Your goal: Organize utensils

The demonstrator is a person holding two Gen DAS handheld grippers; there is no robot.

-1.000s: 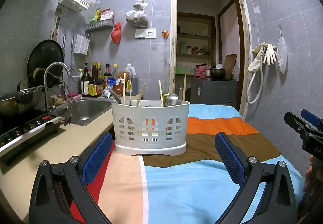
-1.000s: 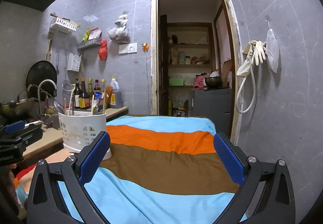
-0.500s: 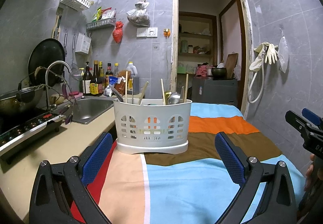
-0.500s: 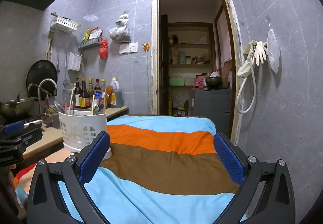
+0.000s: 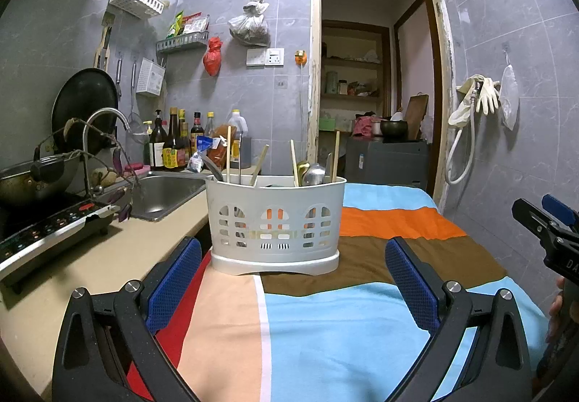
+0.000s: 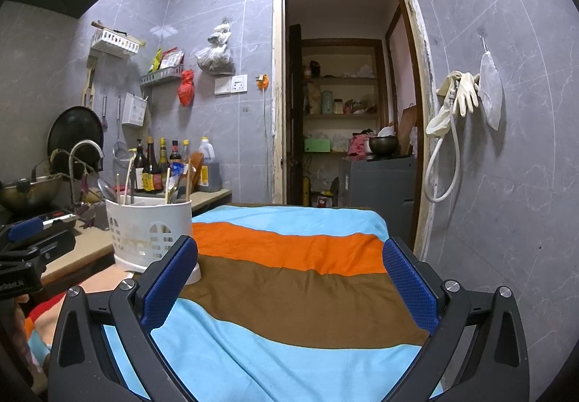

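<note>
A white slotted utensil caddy [image 5: 275, 221] stands on the striped cloth [image 5: 343, 322], straight ahead of my left gripper [image 5: 293, 282]. It holds chopsticks [image 5: 228, 154] and metal spoons [image 5: 313, 174] standing upright. My left gripper is open and empty, a short way in front of the caddy. My right gripper [image 6: 289, 289] is open and empty over the cloth; the caddy [image 6: 148, 231] is to its left. The right gripper also shows at the right edge of the left wrist view [image 5: 546, 221].
A counter [image 5: 72, 275] on the left carries a sink [image 5: 163, 192], a tap [image 5: 105, 119], an induction hob [image 5: 47, 228] with a pot, and bottles [image 5: 173, 145]. An open doorway [image 5: 372, 83] lies behind. Cloth [image 6: 307, 293] covers the table to the right wall.
The left wrist view has shifted slightly, so the caddy sits a little higher and to the right in it. Both grippers stay open and empty.
</note>
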